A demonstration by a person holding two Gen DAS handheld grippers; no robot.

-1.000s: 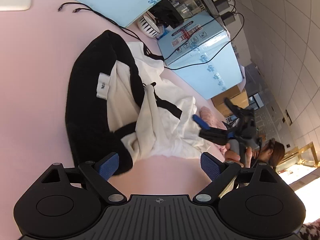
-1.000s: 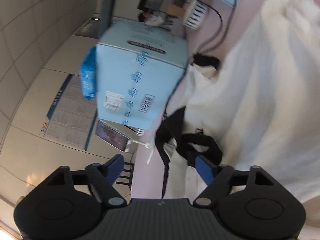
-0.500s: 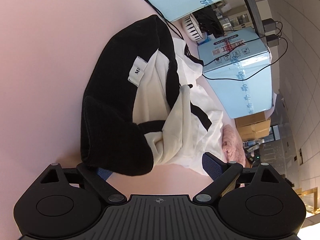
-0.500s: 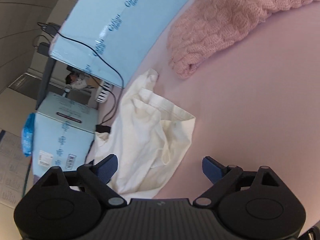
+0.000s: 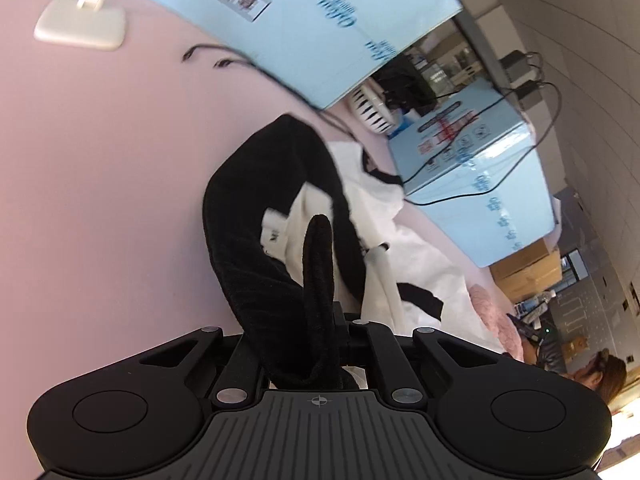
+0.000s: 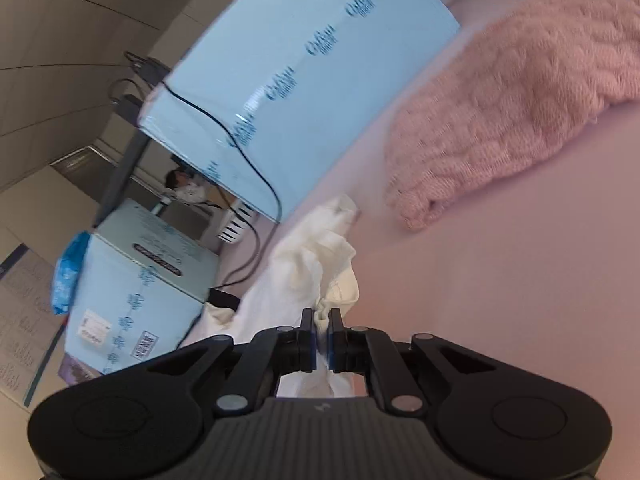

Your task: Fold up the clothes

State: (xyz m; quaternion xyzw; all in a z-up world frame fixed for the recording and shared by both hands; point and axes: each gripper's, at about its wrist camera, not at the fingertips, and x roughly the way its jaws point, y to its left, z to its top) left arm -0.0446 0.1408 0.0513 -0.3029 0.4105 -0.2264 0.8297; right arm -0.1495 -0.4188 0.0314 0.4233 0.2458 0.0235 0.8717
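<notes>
A white garment with black trim (image 5: 424, 268) lies crumpled on the pink table (image 5: 100, 200). Its wide black ribbed band (image 5: 256, 208) rises off the table into my left gripper (image 5: 320, 320), whose jaws are closing tight on a fold of that band; the cloth hides the pads. In the right wrist view the garment's white cloth (image 6: 308, 264) runs into my right gripper (image 6: 322, 320), whose jaws are closing on a pinch of its edge, with the pads pressed on it.
A pink knitted sweater (image 6: 512, 112) lies to the right of the garment. Light blue boxes (image 5: 472, 168) with a black cable (image 6: 256, 176) line the table's far side. A white lamp base (image 5: 80, 28) stands at the far left. A person (image 5: 604, 376) sits beyond the table.
Both grippers went from wide open to shut. The left closed on the black band and lifted it. The right swung across from the boxes and closed on the white cloth's edge.
</notes>
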